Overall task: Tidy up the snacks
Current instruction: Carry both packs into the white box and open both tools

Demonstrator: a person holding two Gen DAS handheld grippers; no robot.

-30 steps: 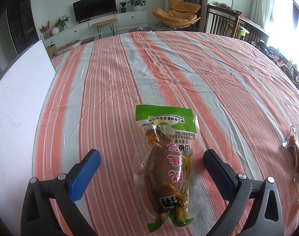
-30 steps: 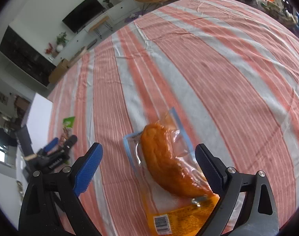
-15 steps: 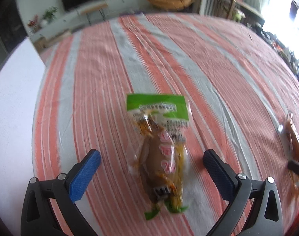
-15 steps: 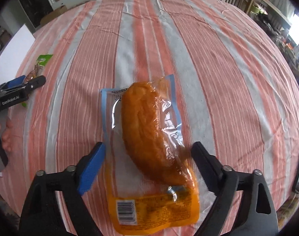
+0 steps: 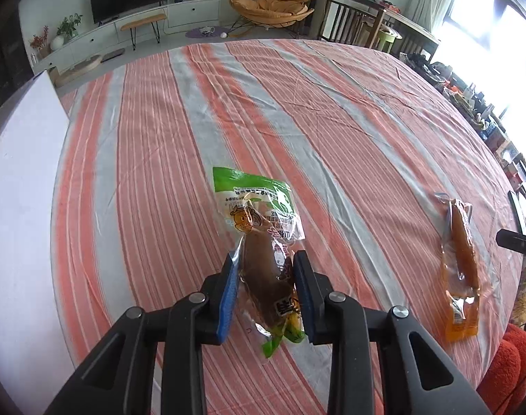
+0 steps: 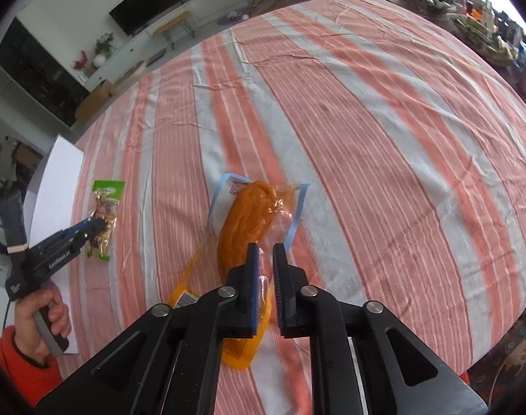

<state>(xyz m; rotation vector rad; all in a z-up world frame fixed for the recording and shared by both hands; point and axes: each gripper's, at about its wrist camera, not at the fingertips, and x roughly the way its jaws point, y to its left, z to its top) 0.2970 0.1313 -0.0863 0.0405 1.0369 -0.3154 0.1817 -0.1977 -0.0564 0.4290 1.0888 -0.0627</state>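
Observation:
My left gripper is shut on a green-topped snack pack with a brown piece inside, its top end tilted up off the striped tablecloth. It also shows in the right wrist view, with the left gripper on it. My right gripper is shut on an orange snack pack with a blue-edged clear top, gripping its lower half. That orange pack also shows in the left wrist view at the right.
A white board lies along the table's left side and shows in the right wrist view too. The table's near edge is close below both grippers. A TV unit, chairs and clutter stand beyond the table.
Both grippers were open around their packs and have closed on them. The green pack's top has lifted off the cloth.

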